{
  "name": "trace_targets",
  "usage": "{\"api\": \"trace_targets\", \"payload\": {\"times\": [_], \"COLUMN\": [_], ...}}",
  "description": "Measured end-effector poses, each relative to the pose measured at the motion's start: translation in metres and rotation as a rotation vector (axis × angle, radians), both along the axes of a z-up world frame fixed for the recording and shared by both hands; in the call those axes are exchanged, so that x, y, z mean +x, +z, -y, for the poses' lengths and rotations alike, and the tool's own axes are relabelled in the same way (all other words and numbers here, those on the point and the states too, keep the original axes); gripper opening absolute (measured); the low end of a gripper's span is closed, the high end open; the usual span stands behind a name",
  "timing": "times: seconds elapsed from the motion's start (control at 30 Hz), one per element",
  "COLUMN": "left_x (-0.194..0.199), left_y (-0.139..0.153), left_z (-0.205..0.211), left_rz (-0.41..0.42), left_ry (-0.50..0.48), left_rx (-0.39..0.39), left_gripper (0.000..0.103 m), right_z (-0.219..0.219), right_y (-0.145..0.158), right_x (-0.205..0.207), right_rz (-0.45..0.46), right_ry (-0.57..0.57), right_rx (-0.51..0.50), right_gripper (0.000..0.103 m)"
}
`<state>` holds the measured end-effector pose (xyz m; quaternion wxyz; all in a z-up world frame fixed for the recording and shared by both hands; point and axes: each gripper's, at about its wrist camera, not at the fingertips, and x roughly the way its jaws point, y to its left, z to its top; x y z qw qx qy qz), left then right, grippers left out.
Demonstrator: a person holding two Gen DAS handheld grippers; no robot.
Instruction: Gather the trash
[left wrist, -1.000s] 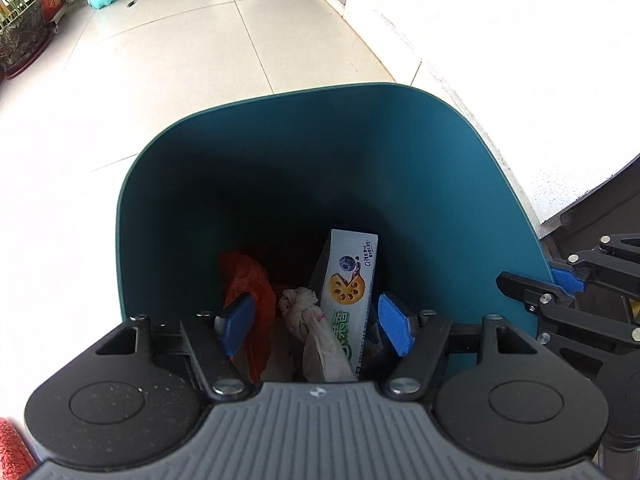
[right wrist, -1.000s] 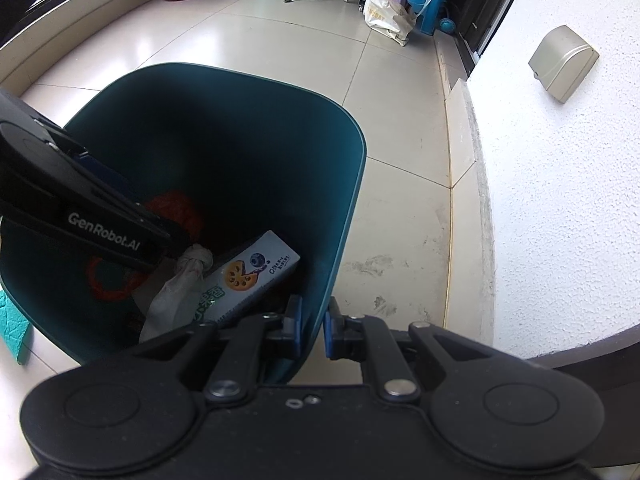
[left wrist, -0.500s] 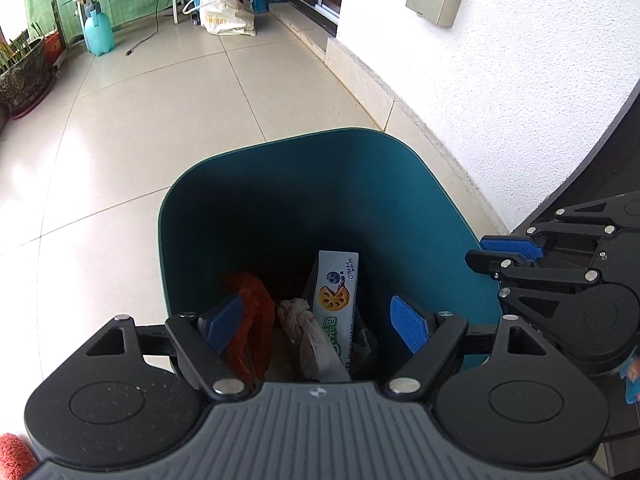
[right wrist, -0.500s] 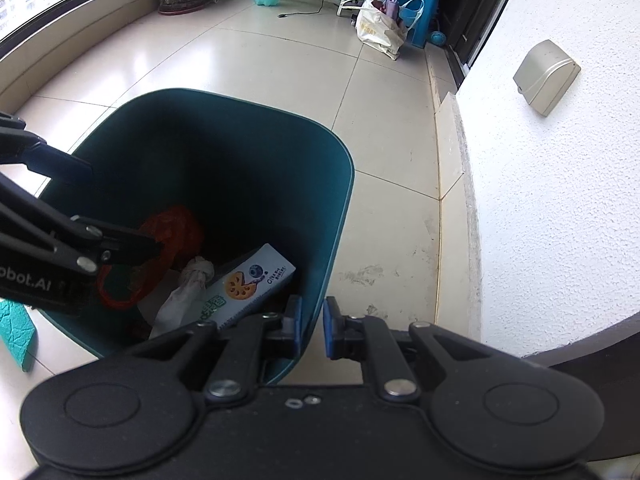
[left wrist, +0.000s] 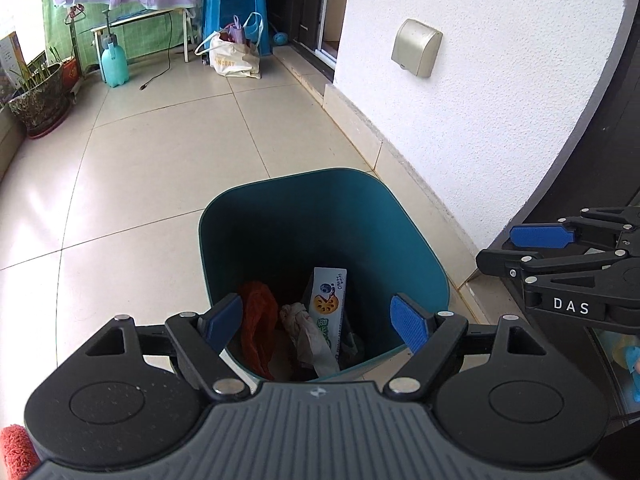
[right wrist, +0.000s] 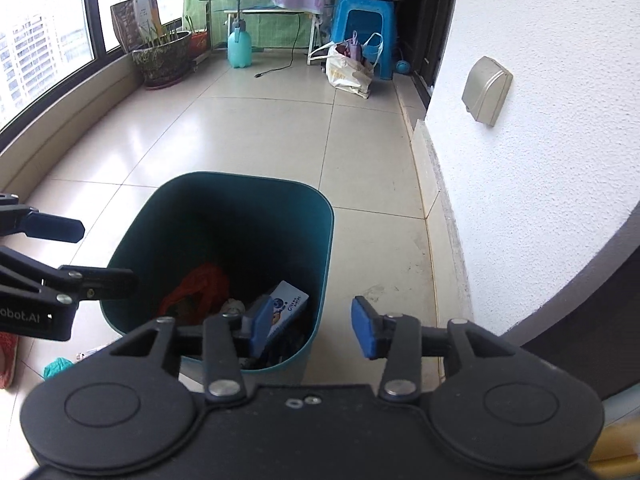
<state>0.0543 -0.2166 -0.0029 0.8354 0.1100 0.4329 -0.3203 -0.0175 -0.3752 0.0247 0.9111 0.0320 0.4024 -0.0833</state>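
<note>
Three pieces of trash lie in the teal bin (left wrist: 362, 216): a snack box (left wrist: 327, 300), a crumpled tissue (left wrist: 304, 330) and an orange wrapper (left wrist: 258, 320). Both grippers hang above it, holding nothing: left gripper (left wrist: 318, 322) wide open, right gripper (right wrist: 310, 326) with its fingers opening. This drop seems finished; next, probably search the floor (right wrist: 256, 136) for more trash.

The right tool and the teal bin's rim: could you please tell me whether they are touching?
Apart. In the right wrist view the right tool is opening with nothing between its pads, held above the teal bin, whose rim passes beneath them.
</note>
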Motion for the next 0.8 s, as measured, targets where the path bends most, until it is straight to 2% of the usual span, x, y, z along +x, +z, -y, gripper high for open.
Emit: {"api": "trace_targets", "payload": {"times": [0.27,0.5,0.6,0.8], "left_x": [-0.036,-0.061,-0.074,-0.092], "left_y": [0.030,0.048,0.051,0.045], "left_z": [-0.027,-0.051,-0.064,-0.080], "left_rz": [0.032,0.094,0.124,0.173], "left_ry": [0.011,0.027,0.036,0.055], "left_rx": [-0.076,-0.102,-0.112,-0.096], "left_gripper": [0.081,0.081,0.081,0.081], "right_z": [-0.026,-0.052,-0.060,-0.079], "right_y": [0.033,0.040,0.041,0.041], "right_x": [-0.046,-0.076,-0.087,-0.096], "right_rz": [0.109,0.195,0.251,0.358], "right_ry": [-0.020,-0.012,-0.023,0.001], "right_rx": [0.027,0.092,0.114,0.036], "right_gripper": [0.056,0.061,0.067,0.073]}}
